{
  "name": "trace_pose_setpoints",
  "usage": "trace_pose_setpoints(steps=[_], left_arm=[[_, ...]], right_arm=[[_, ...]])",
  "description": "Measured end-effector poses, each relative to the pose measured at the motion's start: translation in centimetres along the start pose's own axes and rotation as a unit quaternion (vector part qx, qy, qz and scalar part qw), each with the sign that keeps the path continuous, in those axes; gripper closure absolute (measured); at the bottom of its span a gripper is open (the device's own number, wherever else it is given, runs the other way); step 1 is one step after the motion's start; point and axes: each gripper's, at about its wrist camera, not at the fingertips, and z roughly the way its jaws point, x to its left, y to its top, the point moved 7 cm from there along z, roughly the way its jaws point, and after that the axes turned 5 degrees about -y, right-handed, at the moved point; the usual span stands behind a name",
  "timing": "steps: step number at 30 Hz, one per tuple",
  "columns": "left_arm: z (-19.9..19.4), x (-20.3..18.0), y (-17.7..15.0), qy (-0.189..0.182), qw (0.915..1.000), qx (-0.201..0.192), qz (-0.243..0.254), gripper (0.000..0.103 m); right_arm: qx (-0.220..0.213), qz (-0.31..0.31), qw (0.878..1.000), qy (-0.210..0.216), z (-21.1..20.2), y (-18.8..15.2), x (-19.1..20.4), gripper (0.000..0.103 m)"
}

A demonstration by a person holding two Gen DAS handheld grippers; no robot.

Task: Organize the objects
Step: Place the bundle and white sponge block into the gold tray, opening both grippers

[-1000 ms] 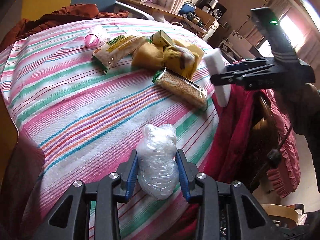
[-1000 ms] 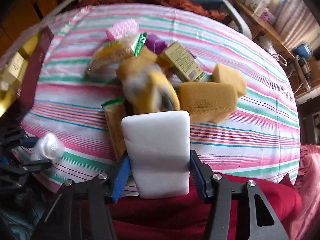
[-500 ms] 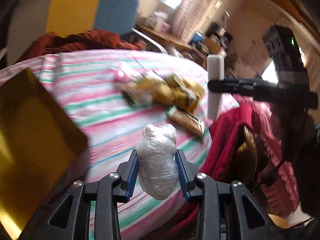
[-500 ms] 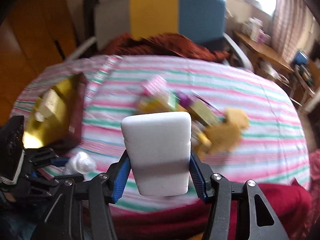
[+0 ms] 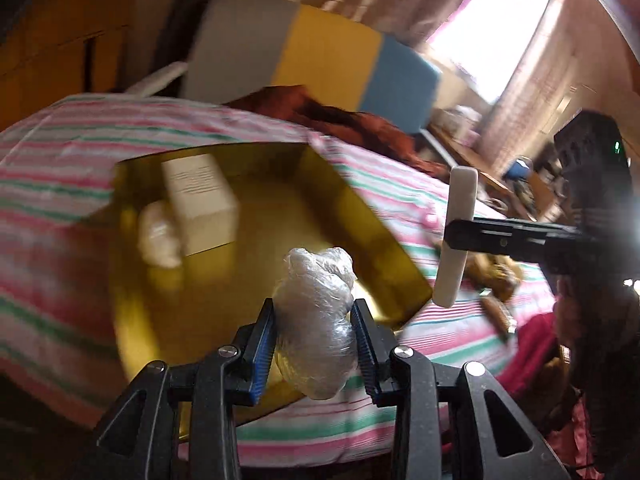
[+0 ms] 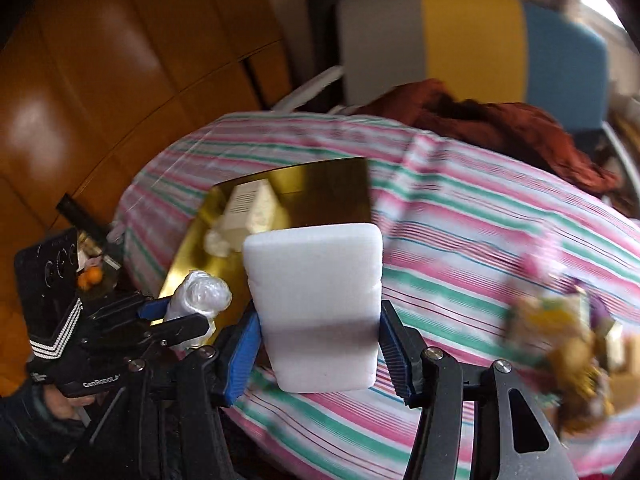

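My left gripper (image 5: 314, 344) is shut on a clear plastic-wrapped bundle (image 5: 316, 320) and holds it over the near edge of a gold box (image 5: 248, 240). The box holds a cream carton (image 5: 200, 204) and a white wrapped lump (image 5: 160, 236). My right gripper (image 6: 316, 344) is shut on a white foam block (image 6: 316, 300), held above the striped tablecloth just right of the box (image 6: 320, 196). The block also shows edge-on in the left wrist view (image 5: 456, 236). The left gripper and its bundle (image 6: 200, 292) show at the left of the right wrist view.
A pile of sponges and packets (image 6: 568, 328) lies blurred at the right of the striped table (image 6: 460, 220). A grey, yellow and blue chair (image 6: 472, 40) with a rust cloth (image 6: 500, 124) stands behind. Wooden cupboards (image 6: 100, 100) are at the left.
Both grippers have swung left from the pile of objects to the gold box, each still holding its object. The box now fills the middle of the left wrist view.
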Motion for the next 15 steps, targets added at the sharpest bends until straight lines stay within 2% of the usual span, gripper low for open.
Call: trace_pose_setpoints(steps=[3, 5, 6, 7, 8, 9, 10, 15], left_arm=[[-0.2, 2.4, -0.8, 0.026, 0.9993, 0.002, -0.026, 0.062], [-0.5, 3.8, -1.2, 0.043, 0.9980, 0.000, -0.046, 0.052], [-0.6, 4.4, -1.3, 0.046, 0.9974, -0.002, -0.055, 0.052], [-0.9, 5.0, -1.4, 0.052, 0.9966, -0.007, -0.064, 0.049], [-1.3, 5.4, -1.3, 0.058, 0.9959, -0.012, -0.068, 0.046], [-1.7, 5.7, -1.2, 0.065, 0.9952, -0.017, -0.072, 0.046], [-2.0, 6.1, -1.1, 0.069, 0.9945, -0.023, -0.075, 0.046], [-3.5, 7.0, -0.4, 0.084, 0.9923, -0.044, -0.079, 0.046]], right_arm=[[0.029, -0.018, 0.999, 0.018, 3.2, 1.2, 3.1, 0.046], [0.049, -0.026, 0.998, 0.023, 5.1, 1.6, 4.6, 0.044], [0.058, -0.029, 0.998, 0.023, 6.0, 1.9, 5.3, 0.043], [0.065, -0.031, 0.997, 0.028, 6.8, 2.1, 6.1, 0.041], [0.068, -0.031, 0.996, 0.041, 7.5, 2.4, 7.1, 0.034], [0.068, -0.027, 0.996, 0.052, 7.7, 2.5, 7.6, 0.024], [0.067, -0.020, 0.995, 0.067, 8.0, 2.7, 8.3, 0.020], [0.066, -0.021, 0.994, 0.082, 8.1, 2.0, 9.7, 0.018]])
